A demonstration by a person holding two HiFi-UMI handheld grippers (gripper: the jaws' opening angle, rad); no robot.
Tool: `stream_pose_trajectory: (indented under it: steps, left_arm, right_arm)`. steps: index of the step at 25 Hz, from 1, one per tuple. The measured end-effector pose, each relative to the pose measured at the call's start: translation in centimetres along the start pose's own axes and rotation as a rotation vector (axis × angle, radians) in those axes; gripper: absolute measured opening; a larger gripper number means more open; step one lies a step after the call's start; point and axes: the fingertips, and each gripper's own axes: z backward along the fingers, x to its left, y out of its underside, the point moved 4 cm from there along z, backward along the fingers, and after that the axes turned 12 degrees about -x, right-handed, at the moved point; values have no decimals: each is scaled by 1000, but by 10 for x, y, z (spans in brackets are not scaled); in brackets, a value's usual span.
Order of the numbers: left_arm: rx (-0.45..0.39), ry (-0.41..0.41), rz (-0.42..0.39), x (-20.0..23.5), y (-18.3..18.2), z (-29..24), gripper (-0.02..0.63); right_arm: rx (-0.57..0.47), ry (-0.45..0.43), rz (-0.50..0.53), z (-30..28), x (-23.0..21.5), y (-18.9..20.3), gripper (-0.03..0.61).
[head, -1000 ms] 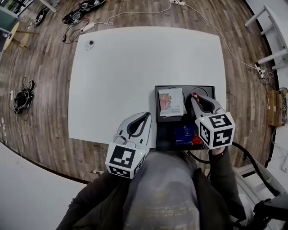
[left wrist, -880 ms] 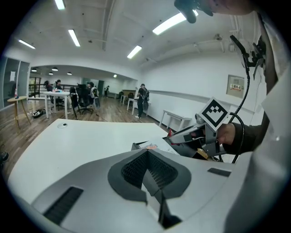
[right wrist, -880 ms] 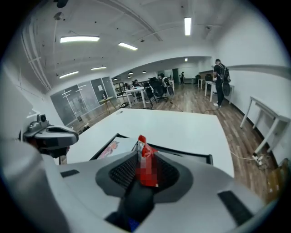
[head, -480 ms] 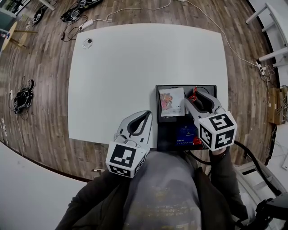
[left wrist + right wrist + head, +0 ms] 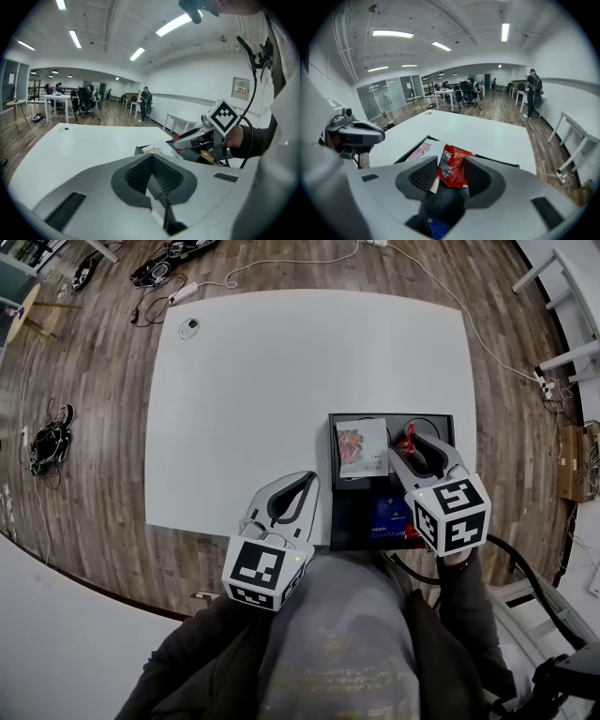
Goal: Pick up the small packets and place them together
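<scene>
A black tray [image 5: 343,521] sits at the table's near right edge. In it lie a white packet with a pink picture [image 5: 361,446] and a blue packet [image 5: 386,517]. My right gripper [image 5: 415,444] is over the tray. Its jaws have just been opening and now stand apart around a small red packet [image 5: 452,165]. The packet leans on the right pad, with a gap at the left pad. My left gripper [image 5: 307,482] hovers over the table's near edge, left of the tray, shut and empty.
The white table [image 5: 281,381] carries a small round object [image 5: 189,326] at its far left corner. Cables and power strips lie on the wood floor around it. People sit at desks far off across the room.
The right gripper's jaws have spread apart, and the red packet now stands loose between them over the tray. The left gripper has stayed put.
</scene>
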Motion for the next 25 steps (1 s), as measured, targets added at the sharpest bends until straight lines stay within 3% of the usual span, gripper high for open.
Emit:
stream_pose_trajectory:
  steps: [6,12,19,25]
  left_arm:
    - [-7,-1,0,-2,-1,7,3]
    - [-11,7,-5,-9,1,9,3]
    - [-4,23,-16,-20,-1,8,3]
    - [3,83,-30,-41,2,0,3]
  right_arm:
    - [47,-6,13,6,2,7,179]
    - [-37,-15,14,16,5,-1,223]
    - [-86,-7,-8,29,2,-2,224]
    - [-94,32,-27,52,-7,9,224]
